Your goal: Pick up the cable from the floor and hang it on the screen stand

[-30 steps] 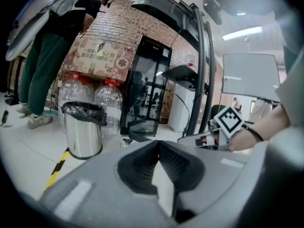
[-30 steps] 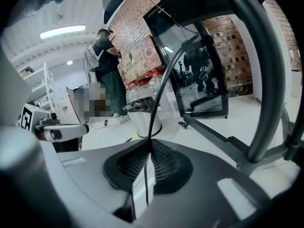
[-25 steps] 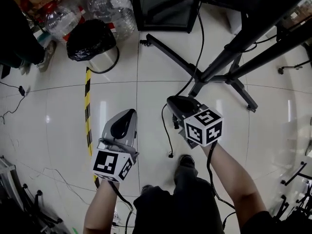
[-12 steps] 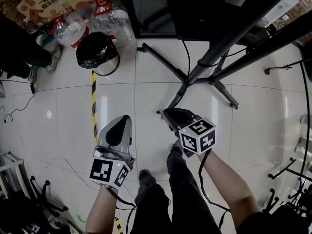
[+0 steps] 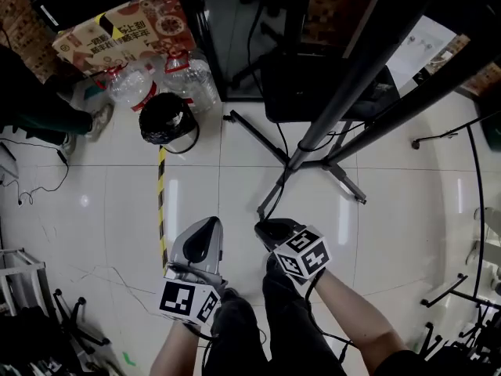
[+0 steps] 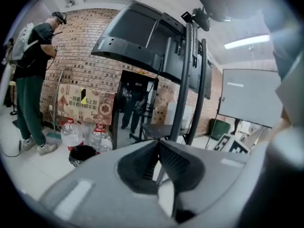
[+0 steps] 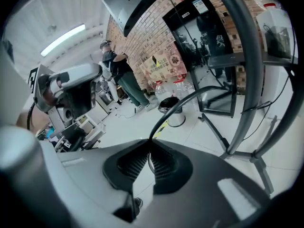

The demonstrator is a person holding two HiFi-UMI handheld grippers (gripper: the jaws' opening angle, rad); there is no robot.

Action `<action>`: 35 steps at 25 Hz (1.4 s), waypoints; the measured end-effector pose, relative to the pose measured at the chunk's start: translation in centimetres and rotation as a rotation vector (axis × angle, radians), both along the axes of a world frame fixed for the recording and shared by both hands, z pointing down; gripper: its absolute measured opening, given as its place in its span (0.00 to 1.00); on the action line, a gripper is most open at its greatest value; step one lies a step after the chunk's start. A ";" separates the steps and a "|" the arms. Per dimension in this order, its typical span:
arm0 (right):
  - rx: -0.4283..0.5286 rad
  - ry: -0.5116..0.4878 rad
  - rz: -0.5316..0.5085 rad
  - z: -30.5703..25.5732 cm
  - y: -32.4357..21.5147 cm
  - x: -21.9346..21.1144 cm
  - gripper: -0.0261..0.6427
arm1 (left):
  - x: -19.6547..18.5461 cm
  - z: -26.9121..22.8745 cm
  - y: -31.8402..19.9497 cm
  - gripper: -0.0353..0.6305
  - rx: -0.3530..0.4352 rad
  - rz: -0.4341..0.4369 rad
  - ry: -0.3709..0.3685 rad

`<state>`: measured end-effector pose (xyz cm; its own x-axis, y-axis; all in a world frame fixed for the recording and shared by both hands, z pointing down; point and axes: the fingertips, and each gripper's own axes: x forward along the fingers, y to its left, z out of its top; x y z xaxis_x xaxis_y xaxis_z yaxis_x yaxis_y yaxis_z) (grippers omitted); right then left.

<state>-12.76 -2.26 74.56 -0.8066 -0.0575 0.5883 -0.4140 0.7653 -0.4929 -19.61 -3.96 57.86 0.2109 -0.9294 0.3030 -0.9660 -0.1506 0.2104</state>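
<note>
My right gripper [image 5: 261,227] is shut on a thin black cable [image 5: 273,199], which runs from its jaws away toward the foot of the screen stand [image 5: 302,143]. In the right gripper view the cable [image 7: 176,103] leaves the closed fingertips of that gripper [image 7: 149,152] and arcs up to the right. My left gripper [image 5: 210,225] is beside it on the left, shut with nothing between its jaws; its tips [image 6: 158,144] meet. Ahead in the left gripper view the dark screen [image 6: 142,42] sits high on the stand's poles [image 6: 184,80].
A bin with a black bag [image 5: 167,121], water bottles [image 5: 188,77] and a printed box [image 5: 125,30] stand at the back left. Yellow-black tape [image 5: 161,202] lies along the floor. A person [image 6: 33,75] stands to the left. The stand's legs [image 5: 250,131] spread over the tiles.
Both grippers have risen well above the floor, the right one carrying the cable up with it. The cable's loose end no longer hangs by the feet.
</note>
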 end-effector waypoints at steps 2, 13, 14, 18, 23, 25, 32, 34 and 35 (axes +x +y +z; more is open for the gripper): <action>-0.013 -0.013 -0.030 -0.9 1.3 -0.1 0.07 | 0.4 -1.5 -0.2 0.06 0.011 0.000 -0.028; 0.137 0.052 -0.107 -9.2 3.3 2.4 0.07 | 1.7 -8.3 0.8 0.06 0.060 0.033 -0.053; 0.147 0.049 -0.108 -10.3 3.1 2.6 0.07 | 1.8 -8.8 0.6 0.06 0.063 0.039 -0.044; 0.207 0.036 -0.110 -14.8 1.6 3.0 0.07 | 2.3 -11.1 -0.4 0.06 0.105 0.078 -0.024; 0.292 0.007 -0.047 -22.0 -0.8 3.1 0.07 | 2.3 -15.1 -1.3 0.06 0.168 0.142 -0.033; 0.325 -0.021 -0.008 -25.4 -1.5 3.4 0.07 | 2.1 -16.7 -1.2 0.06 0.185 0.162 -0.039; 0.447 -0.097 0.167 -35.1 -5.4 5.9 0.07 | 0.6 -20.9 -2.8 0.06 0.248 0.213 -0.055; 0.485 -0.117 0.250 -37.4 -7.2 7.2 0.07 | 0.2 -21.8 -3.4 0.06 0.270 0.233 -0.057; 0.503 -0.126 0.298 -38.4 -8.3 7.9 0.07 | 0.1 -22.2 -3.8 0.06 0.273 0.242 -0.060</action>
